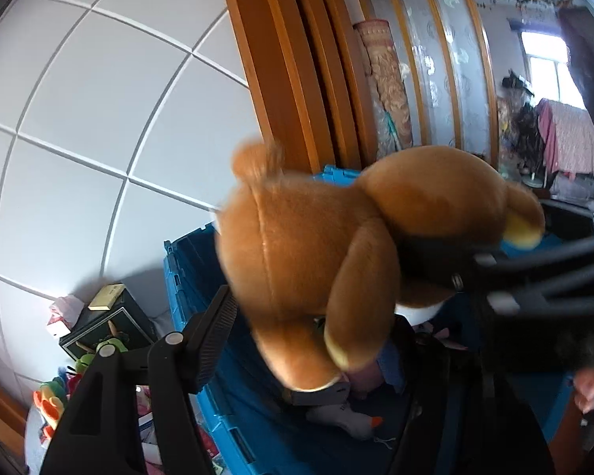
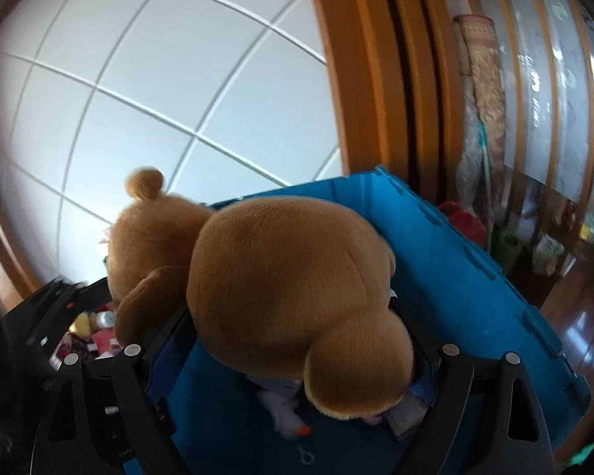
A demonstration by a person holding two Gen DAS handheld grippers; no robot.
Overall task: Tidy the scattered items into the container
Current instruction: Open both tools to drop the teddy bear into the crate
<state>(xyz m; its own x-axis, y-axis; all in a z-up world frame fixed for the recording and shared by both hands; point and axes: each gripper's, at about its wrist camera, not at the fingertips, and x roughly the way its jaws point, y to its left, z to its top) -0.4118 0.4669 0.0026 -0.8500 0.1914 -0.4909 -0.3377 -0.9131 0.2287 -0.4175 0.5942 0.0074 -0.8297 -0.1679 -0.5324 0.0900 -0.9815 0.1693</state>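
Both views show one large brown plush bear (image 1: pixel 320 261) suspended above the open blue plastic crate (image 2: pixel 475 277), which fills the lower centre and right of each frame.

Right tongs (image 2: pixel 297 350): the two black fingers stand wide apart at the bottom of the right wrist view, and the bear's rounded body sits between them. The bear fills the gap, and the fingers appear to press its sides, though the contact points are hidden by the fur.

Left tongs (image 1: pixel 279 342): one ribbed black finger (image 1: pixel 217 332) is visible at lower centre-left of the left wrist view, standing clear of the plush. The other finger shows only its tip (image 1: pixel 320 394) under the bear's lower limb. Whether this pair grips the bear cannot be told. The right tongs enter this view from the right edge, against the bear's far side.

Inside the crate, below the bear, lies a small white soft toy with an orange tip (image 2: pixel 287 417).

At the lower left of the left wrist view, beside the crate against the white tiled wall (image 1: pixel 99 99), sit a dark box (image 1: pixel 111 324) and colourful toys (image 1: pixel 53 399).

Writing: no brand, label or text is legible in either view; motion blur affects both.
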